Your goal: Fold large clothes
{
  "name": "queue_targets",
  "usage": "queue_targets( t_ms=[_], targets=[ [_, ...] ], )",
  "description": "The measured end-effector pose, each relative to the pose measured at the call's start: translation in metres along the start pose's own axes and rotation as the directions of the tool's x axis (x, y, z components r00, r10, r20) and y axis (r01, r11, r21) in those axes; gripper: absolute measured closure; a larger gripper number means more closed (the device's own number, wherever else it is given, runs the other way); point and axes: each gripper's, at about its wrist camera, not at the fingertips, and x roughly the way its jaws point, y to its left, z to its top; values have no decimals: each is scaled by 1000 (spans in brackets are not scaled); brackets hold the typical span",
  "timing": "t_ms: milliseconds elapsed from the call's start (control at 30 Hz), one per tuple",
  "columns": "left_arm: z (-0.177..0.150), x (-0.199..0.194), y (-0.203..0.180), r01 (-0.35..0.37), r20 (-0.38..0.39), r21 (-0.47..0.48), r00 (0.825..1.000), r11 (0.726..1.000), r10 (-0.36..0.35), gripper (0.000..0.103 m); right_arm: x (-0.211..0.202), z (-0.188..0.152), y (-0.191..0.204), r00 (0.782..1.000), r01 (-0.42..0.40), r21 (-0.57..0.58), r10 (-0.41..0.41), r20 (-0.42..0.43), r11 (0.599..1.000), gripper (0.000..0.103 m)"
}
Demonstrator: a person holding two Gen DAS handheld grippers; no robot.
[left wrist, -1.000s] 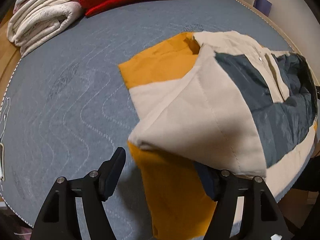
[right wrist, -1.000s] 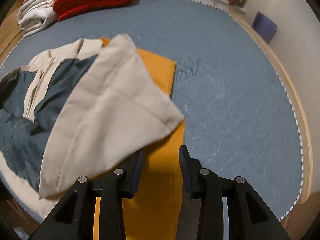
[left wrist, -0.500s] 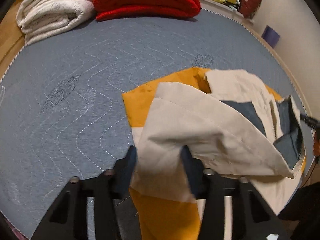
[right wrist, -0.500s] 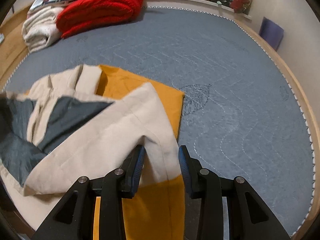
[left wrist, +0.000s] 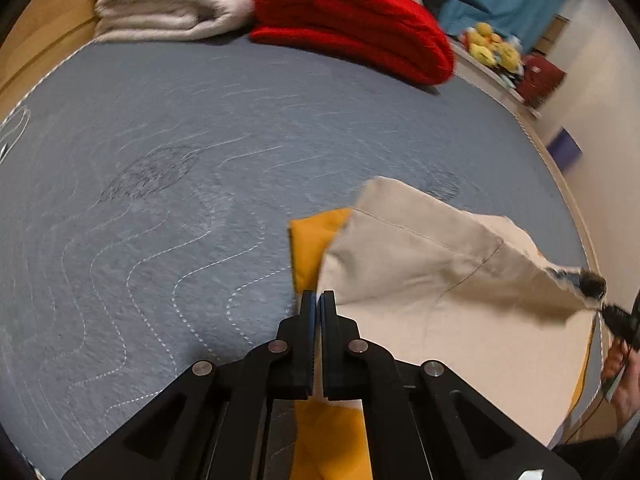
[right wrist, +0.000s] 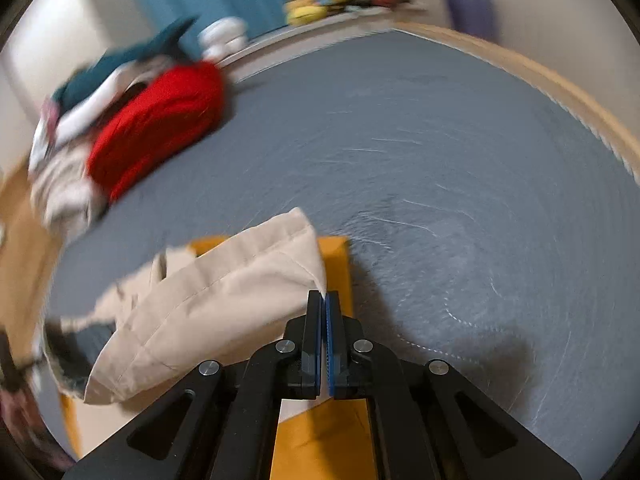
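A large jacket in beige, orange and dark blue-grey [left wrist: 432, 276] lies on the grey quilted bed cover [left wrist: 160, 200]. My left gripper [left wrist: 319, 300] is shut on a beige corner of the jacket and holds it lifted above the orange part [left wrist: 312, 240]. My right gripper [right wrist: 324, 300] is shut on another beige corner of the jacket [right wrist: 224, 300], also lifted above the orange layer [right wrist: 336, 256]. The beige panel hangs stretched between both grippers. The right wrist view is motion-blurred.
Folded red [left wrist: 352, 28] and cream [left wrist: 172, 8] blankets are stacked at the far edge of the bed, also in the right wrist view [right wrist: 156, 124]. Plush toys [left wrist: 492, 48] sit on a ledge behind. The bed's wooden rim [right wrist: 540, 76] curves along the right.
Both grippers have closed on beige jacket corners and lifted them. The beige panel has swung up and over, hiding the dark blue-grey part. Both views have tilted up toward the far wall.
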Motion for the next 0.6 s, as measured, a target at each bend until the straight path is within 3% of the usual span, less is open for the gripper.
queue_targets(
  t_ms=[67,200,267,333,500,600],
  targets=[
    [-1,8,6,-24,-34,-21,999,999,23,103,9,0,-7,999,11,59,-9,-35,998,101],
    [-7,25,18,76,-138,-118,986,990,-92,100,26,-4,-7,993,30,57,-23,-118,998,97],
    [-9,27,16,94,-156,-118,981,989,-112,89,32,-7,-6,988,61,30,-56,-147,998,87],
    [-10,27,15,109,-158,-124,979,986,-128,68,34,-8,-8,986,71,8,-69,-149,997,77],
    [-11,36,12,122,-179,-158,972,980,-150,65,41,-18,-15,975,9,2,-8,-223,1000,67],
    [-12,41,10,78,-188,-131,977,988,-102,65,42,-25,-8,969,3,-53,-16,-246,999,66]
  ],
)
